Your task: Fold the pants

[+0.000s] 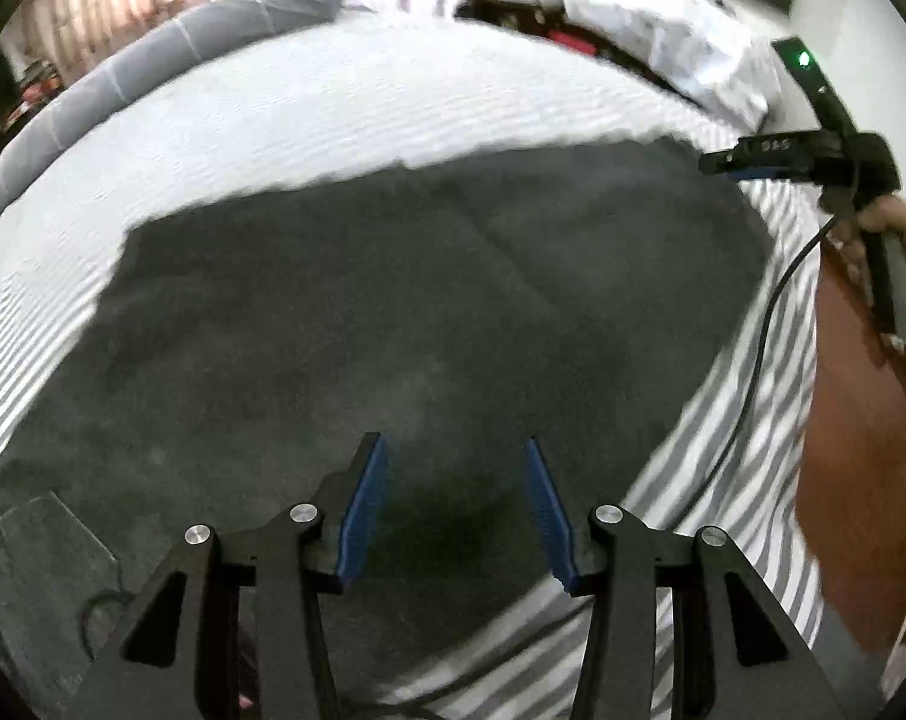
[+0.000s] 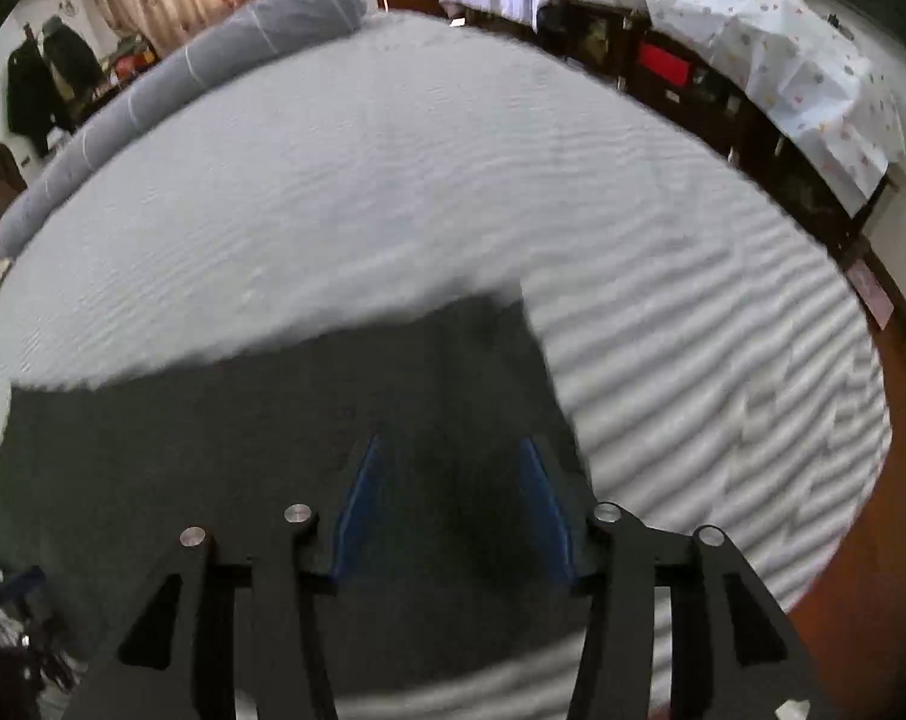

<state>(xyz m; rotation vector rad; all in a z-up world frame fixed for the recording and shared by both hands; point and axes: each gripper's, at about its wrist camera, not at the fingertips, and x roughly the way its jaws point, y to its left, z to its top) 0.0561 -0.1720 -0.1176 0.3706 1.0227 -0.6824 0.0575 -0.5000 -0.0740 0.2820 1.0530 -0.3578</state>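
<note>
Striped ribbed bedsheet w/ flat dark fuzzy pants; both hand-held grippers part-open, empty.

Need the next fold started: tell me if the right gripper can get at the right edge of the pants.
Probably yes. The right gripper hangs with jaws apart over the dark pants, whose right edge lies bare on the striped sheet, nothing between.

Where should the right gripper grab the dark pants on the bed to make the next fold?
Probably the far right corner of the dark pants, coming down from above with the right gripper. That corner lies flat against the striped bed sheet with two clear straight edges meeting there, so one finger could slide under the edge and lift it.
</note>
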